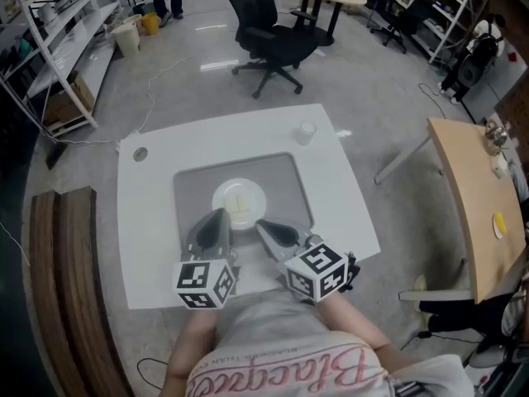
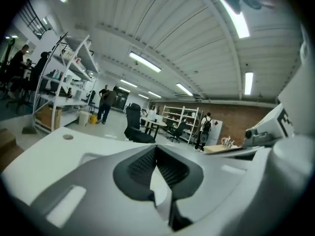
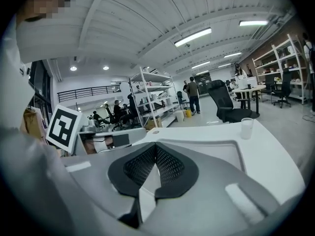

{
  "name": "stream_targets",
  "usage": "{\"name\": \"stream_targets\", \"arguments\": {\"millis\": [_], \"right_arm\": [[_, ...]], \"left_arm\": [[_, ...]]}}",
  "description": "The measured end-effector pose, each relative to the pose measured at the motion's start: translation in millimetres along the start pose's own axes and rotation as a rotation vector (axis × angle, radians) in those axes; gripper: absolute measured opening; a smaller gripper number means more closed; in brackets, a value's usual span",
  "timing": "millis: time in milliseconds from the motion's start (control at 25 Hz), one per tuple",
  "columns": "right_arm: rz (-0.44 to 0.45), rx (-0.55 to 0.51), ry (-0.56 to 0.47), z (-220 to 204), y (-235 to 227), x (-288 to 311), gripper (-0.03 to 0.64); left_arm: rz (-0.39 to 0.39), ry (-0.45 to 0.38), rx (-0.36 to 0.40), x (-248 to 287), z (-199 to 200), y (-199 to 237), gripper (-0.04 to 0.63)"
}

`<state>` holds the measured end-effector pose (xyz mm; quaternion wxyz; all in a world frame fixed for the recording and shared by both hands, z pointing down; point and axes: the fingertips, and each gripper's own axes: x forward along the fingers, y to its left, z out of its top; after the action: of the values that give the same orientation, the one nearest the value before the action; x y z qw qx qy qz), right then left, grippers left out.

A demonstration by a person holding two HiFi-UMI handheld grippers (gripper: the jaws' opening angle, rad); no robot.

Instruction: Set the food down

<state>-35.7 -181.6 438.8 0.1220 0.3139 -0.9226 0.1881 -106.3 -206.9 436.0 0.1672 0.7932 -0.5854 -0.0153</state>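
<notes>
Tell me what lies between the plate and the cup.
Nothing stands there: in the head view only grey mat and then bare white table separate the plate from the cup.

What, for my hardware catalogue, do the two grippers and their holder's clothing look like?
Both the left gripper and right gripper are light grey tongs with black textured pads. Each carries a white cube printed with black square markers. The person wears a pale shirt with pink script lettering.
</notes>
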Motion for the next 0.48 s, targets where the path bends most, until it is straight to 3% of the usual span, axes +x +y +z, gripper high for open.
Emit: {"name": "stream_targets", "arguments": {"millis": [200,480], "right_arm": [[0.020,-0.080,-0.064,8.5,8.4,-6.0,0.002],[-0.015,-0.095,-0.074,9.1,8.5,-8.8,0.000]], "left_arm": [[-0.007,-0.063,0.127,-21.5,15.0,-18.5,-0.002],[-0.028,-0.076,0.120,-38.5,10.3,-23.2,-0.002]]}}
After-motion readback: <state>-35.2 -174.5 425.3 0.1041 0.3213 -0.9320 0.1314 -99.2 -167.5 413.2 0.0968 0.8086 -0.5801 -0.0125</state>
